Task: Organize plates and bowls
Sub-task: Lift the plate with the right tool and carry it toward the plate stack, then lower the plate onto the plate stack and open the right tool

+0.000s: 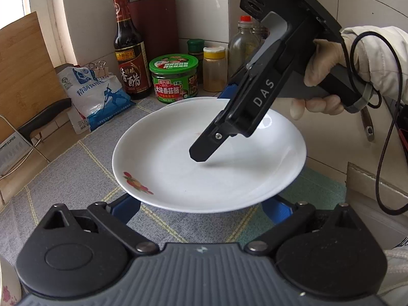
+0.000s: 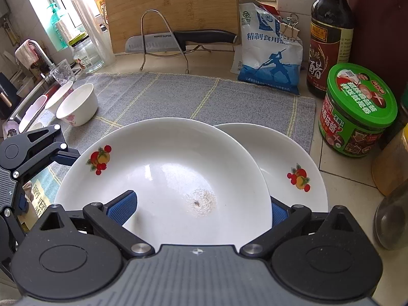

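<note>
Wide-open jaws of the right gripper (image 2: 200, 211) sit around the near rim of the top plate (image 2: 163, 168). 1 blue pad (image 2: 122, 207) is over the plate and the other goes under it. From the left wrist view, the upper finger hangs just over the plate with a shadow below it.

The top plate has only a small brown spot in it. It partly covers a 2nd plate (image 2: 293, 163), which has a fruit picture on it. Both are over the grey mat (image 2: 178, 94) on the counter (image 2: 339, 178).

The left gripper (image 1: 201, 209) also has its jaws wide, and its tips are hidden under the plate's rim.

2 empty white bowls (image 2: 77, 104) stand near the mat's left edge. A closed jar with a green lid (image 2: 357, 112) stands beside a dark bottle (image 2: 329, 35). A small jar with a yellow lid (image 1: 214, 68) holds yellow-brown powder.
</note>
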`<state>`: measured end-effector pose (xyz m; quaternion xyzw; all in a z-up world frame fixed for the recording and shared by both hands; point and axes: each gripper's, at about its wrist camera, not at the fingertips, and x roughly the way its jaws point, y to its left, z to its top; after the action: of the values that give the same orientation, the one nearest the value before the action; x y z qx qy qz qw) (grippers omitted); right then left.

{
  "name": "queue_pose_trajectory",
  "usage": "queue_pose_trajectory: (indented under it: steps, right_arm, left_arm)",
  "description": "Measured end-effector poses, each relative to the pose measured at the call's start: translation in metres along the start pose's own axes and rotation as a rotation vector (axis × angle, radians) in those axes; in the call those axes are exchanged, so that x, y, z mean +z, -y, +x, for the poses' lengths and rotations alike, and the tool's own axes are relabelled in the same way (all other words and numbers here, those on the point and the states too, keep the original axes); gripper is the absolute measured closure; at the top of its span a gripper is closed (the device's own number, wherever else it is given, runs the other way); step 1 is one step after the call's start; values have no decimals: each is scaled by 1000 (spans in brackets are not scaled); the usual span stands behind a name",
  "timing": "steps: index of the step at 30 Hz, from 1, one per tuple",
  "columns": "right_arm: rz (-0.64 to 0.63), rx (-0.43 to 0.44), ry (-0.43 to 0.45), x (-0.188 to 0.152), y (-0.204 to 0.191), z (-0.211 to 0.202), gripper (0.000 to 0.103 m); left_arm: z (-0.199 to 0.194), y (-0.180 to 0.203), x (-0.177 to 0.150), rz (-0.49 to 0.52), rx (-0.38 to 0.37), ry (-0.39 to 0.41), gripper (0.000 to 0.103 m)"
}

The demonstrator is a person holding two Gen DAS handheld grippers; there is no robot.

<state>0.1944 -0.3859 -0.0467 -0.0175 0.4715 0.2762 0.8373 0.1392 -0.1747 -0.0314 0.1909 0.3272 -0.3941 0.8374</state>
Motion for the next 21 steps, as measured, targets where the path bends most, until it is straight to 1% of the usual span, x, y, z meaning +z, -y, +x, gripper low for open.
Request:
queue_pose_trajectory:
  steps: [14,21]
  right_arm:
    - [31,28,-15,-7,24,13,0]
    - [35,22,-16,-10,29,13,0]
  left_arm:
    - [16,1,6,4,6,-30,2]
    - [21,0,10,15,9,-34,2]
